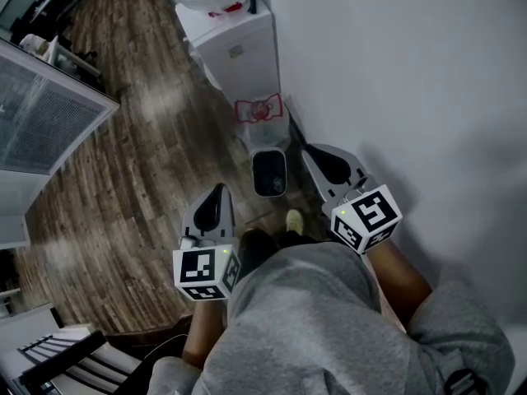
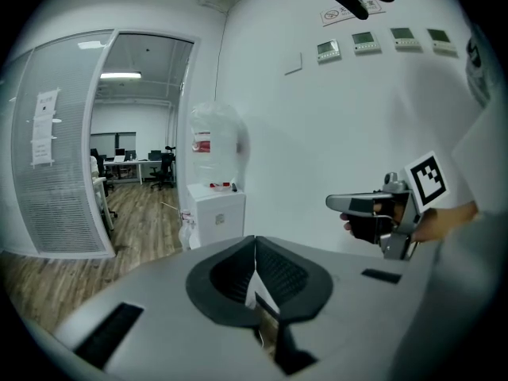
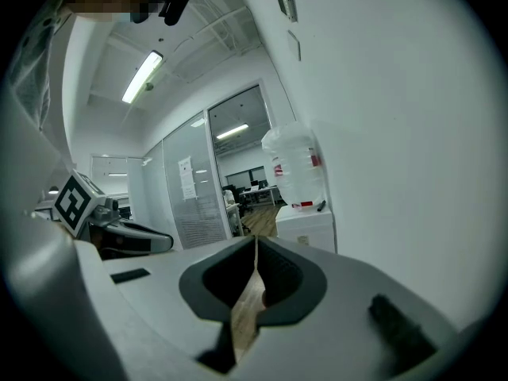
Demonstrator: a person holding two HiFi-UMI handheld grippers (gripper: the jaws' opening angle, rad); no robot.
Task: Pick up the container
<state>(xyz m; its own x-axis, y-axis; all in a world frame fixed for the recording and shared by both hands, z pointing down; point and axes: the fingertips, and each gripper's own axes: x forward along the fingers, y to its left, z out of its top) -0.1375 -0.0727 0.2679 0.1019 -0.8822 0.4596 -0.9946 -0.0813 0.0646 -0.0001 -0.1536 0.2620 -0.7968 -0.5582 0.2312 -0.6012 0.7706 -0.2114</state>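
A small dark bin with a pale rim (image 1: 269,174) stands on the wood floor by the white wall, ahead of a person's feet. Both grippers hang in the air above the floor, apart from the bin. My left gripper (image 1: 216,191) is to the bin's lower left, and its jaws meet at the tip with nothing between them (image 2: 255,240). My right gripper (image 1: 314,151) is just right of the bin, near the wall, and is likewise shut and empty (image 3: 255,240). Each gripper view shows the other gripper held level at its side.
A white water dispenser (image 1: 239,49) with a clear bottle (image 2: 213,145) stands against the wall beyond the bin, and a bag with red print (image 1: 262,112) sits at its foot. A glass partition (image 1: 49,113) runs along the left. Desks and chairs stand far off.
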